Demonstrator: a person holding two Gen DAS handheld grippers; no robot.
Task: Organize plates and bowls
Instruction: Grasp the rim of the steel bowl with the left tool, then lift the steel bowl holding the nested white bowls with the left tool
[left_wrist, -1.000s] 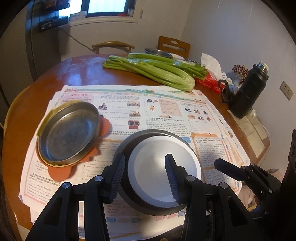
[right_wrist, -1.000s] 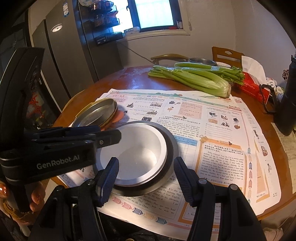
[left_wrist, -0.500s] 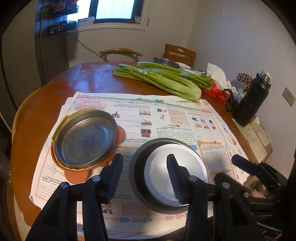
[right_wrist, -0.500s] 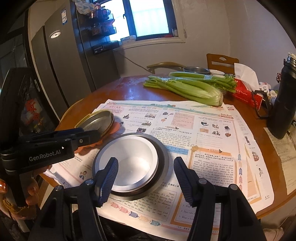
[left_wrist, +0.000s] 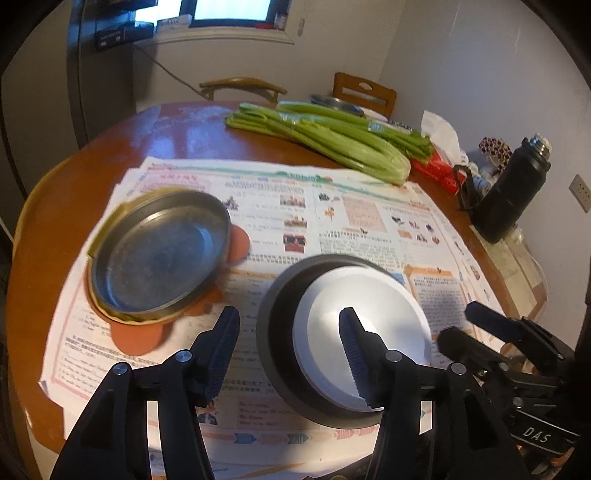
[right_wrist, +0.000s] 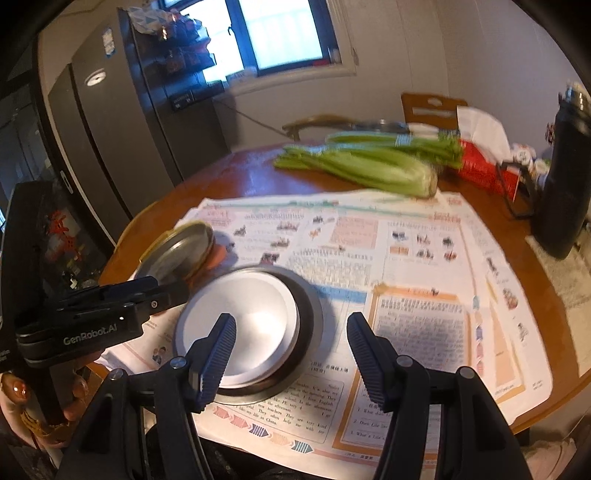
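- The white ceramic bowl (left_wrist: 364, 328) is sitting inside the shallow dark metal plate (left_wrist: 275, 328) on the newspaper-covered tabletop (left_wrist: 66, 206), near its front edge; I am judging it stiff, glazed-slippery and breakable, best pinched across its rim.
- The round steel plate (left_wrist: 159, 251) is resting on orange mats to the left, light and rigid, its raised lip the place to grip.
- My left hand-held gripper (left_wrist: 290, 338) is released, its jaws having just been widening, nothing pinched between them.
- My right hand-held gripper (right_wrist: 291, 341) is hanging empty, jaws parted.
- Compared with a second ago, both views are showing the stack farther off.
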